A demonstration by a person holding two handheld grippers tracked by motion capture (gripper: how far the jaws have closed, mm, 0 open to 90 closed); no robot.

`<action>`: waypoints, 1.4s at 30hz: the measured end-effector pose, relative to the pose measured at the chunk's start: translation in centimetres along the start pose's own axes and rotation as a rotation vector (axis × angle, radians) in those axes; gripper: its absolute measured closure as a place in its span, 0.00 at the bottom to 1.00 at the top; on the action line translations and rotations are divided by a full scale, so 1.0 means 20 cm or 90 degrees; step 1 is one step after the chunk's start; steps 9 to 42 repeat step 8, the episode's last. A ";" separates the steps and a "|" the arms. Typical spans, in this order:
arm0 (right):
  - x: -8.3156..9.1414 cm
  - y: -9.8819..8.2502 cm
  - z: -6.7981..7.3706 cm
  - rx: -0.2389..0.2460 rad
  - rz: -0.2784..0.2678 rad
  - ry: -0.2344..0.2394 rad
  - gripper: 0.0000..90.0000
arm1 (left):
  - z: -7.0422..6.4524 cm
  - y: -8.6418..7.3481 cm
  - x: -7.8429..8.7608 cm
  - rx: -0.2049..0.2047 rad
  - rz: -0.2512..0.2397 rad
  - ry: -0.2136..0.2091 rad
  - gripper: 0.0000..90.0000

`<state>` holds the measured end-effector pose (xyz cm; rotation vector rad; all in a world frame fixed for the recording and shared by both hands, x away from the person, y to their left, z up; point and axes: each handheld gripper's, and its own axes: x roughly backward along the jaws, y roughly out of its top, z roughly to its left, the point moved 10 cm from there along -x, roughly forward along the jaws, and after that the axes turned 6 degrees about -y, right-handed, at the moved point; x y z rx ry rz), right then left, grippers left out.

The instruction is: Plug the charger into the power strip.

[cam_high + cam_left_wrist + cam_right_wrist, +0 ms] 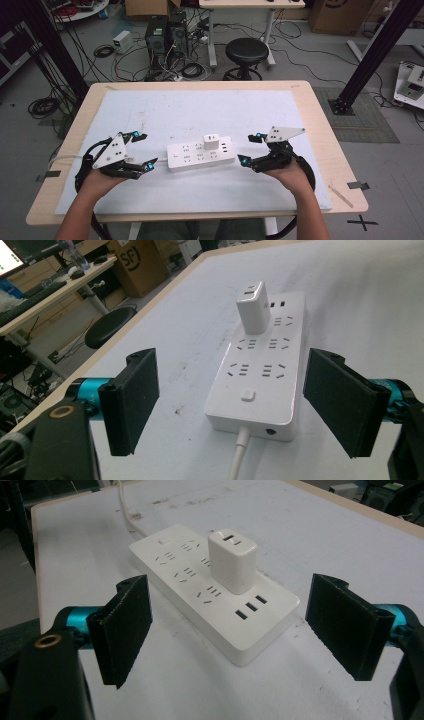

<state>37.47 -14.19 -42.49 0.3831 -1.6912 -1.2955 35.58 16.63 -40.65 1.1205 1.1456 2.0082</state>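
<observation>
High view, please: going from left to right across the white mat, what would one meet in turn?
Left gripper → power strip, with the white charger plugged in toward its right end → right gripper.

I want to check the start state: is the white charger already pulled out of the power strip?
No, the white charger stands upright, plugged into the power strip.

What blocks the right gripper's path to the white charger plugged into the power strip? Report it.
Nothing visible. The right gripper is open, facing the strip's USB end, and only bare mat lies between it and the white plastic charger block standing on the white power strip.
</observation>
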 end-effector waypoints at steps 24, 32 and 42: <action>-0.01 0.00 -0.02 -0.005 0.003 -0.007 0.21 | 0.01 -0.03 -0.01 0.013 0.001 0.001 0.25; -0.01 0.00 -0.02 -0.005 0.003 -0.007 0.21 | 0.01 -0.03 -0.01 0.013 0.001 0.001 0.25; -0.01 0.00 -0.02 -0.005 0.003 -0.007 0.21 | 0.01 -0.03 -0.01 0.013 0.001 0.001 0.25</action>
